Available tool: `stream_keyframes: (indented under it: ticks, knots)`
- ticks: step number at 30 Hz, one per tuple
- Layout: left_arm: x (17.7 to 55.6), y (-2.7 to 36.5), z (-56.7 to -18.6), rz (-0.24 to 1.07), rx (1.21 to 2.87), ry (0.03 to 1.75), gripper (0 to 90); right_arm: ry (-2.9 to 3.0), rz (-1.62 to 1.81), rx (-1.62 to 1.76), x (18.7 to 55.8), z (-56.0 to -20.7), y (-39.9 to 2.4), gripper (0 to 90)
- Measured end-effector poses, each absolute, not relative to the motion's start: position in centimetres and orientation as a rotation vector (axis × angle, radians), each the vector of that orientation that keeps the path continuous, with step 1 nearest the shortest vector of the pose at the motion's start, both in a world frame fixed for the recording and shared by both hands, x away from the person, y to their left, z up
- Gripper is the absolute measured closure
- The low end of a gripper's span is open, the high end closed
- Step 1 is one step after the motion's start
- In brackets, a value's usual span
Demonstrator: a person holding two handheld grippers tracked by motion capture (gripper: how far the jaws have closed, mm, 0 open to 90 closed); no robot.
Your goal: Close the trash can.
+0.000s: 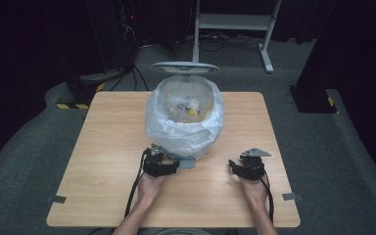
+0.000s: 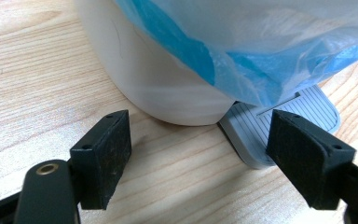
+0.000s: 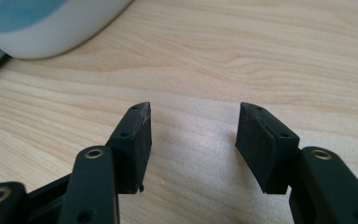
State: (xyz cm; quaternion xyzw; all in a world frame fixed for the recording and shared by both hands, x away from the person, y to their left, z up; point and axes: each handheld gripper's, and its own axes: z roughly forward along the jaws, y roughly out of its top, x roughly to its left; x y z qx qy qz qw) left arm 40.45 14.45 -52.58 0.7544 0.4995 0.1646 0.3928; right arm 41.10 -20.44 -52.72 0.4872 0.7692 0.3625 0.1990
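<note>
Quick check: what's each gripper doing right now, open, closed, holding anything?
Left gripper: open, holding nothing, jaws near the bin's base.
Right gripper: open, holding nothing, over bare table.

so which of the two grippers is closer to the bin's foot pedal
The left gripper. Its tips sit right beside the grey foot pedal at the base of the bin, while the right gripper rests over bare table, well off to the side.

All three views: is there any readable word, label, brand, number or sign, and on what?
None can be read.
Bin, its bag liner and pedal: no print; the pedal bears only ribbed lines.
Table: bare wood grain.
Yellow and black hazard stripes on the floor: a pattern, no text.
</note>
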Motion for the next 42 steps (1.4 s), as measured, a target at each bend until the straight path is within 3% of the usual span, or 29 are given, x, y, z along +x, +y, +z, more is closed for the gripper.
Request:
stream_keyframes:
  ticks: [16, 42]
  knots:
    - [40.3, 14.6, -52.6, 0.406, 1.913, 1.265, 21.1, 2.150, 0.939, 1.336, 41.2, -52.8, -20.1, 38.6]
    - [39.7, 15.1, -51.6, 0.419, 1.875, 1.245, 20.2, 2.139, 0.931, 1.346, 41.2, -52.8, -20.1, 36.4]
